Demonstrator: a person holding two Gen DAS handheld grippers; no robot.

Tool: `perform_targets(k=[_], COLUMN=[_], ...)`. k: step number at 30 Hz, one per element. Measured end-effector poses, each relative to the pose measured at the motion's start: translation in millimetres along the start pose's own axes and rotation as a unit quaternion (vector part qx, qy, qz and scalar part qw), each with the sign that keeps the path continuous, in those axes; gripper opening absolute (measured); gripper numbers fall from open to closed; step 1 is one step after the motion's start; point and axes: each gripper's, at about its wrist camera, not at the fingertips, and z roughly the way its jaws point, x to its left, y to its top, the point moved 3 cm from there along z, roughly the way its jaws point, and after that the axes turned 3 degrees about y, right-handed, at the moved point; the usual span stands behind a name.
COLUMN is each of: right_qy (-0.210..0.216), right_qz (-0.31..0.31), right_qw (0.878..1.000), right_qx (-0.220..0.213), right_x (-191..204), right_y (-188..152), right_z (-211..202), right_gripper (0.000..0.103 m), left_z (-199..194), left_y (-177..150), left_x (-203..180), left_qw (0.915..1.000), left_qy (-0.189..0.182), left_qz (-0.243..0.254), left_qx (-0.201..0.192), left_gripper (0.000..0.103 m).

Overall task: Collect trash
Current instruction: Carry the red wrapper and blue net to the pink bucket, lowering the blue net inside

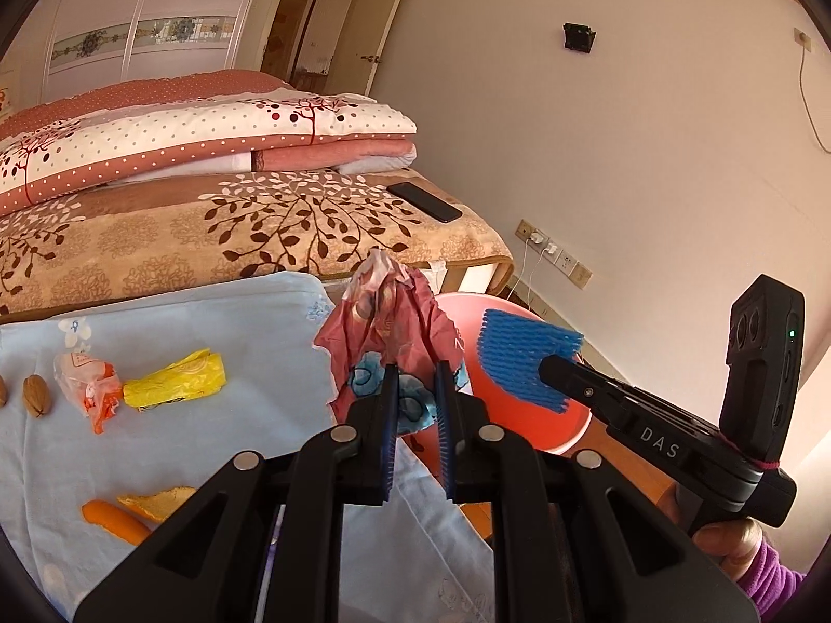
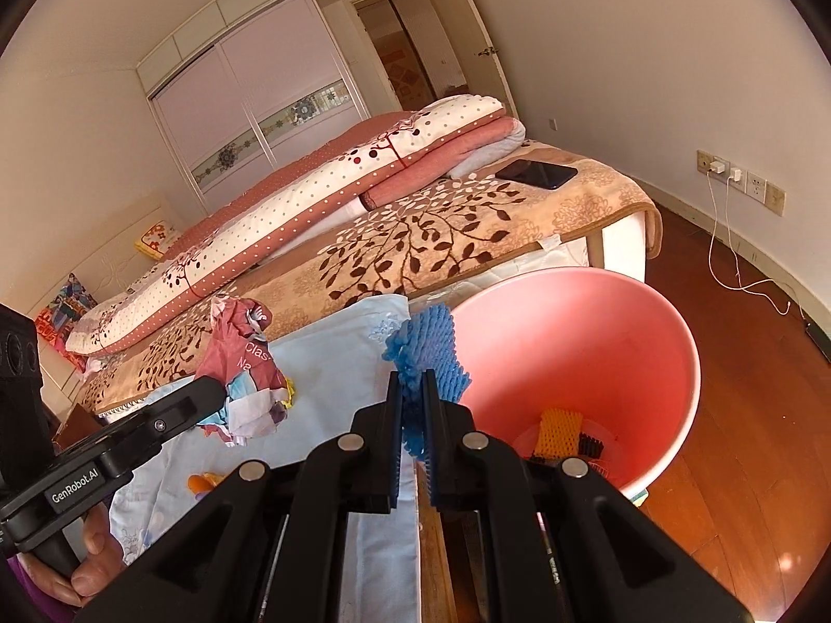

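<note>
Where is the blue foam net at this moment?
The blue foam net is held in the right gripper, raised beside the rim of the pink bin. In the left wrist view it sits right of the crumpled red wrapper.

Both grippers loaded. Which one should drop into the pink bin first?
Right. The right gripper holds the blue foam net at the rim of the pink bin, nearly over the opening. The left gripper, holding the crumpled red wrapper, sits over the blue cloth's edge, farther from the bin.

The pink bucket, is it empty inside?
No, the pink bucket already holds a yellow foam net and a dark piece beside it at the bottom.
</note>
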Motion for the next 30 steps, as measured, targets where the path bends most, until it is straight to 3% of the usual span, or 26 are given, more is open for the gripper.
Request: perform_targets(k=[16,30], right_qy=[-0.04,-0.05], right_qz=[0.05,0.074], right_qw=[0.998,0.996], right_qx=[-0.003,0.006], right_x=[-62,-94], right_y=[-10,-13], right_z=[-8,-1], right_gripper=[0.007,0.007], left_z=[58,99], left_y=[-8,-14], left_x=[-50,-69], left_qw=[0.9981,0.9967], left_qy=[-0.024,-0.016], left_qz=[0.031,0.038], left_qx=[0.047,0.07], left_gripper=[0.013,0.016])
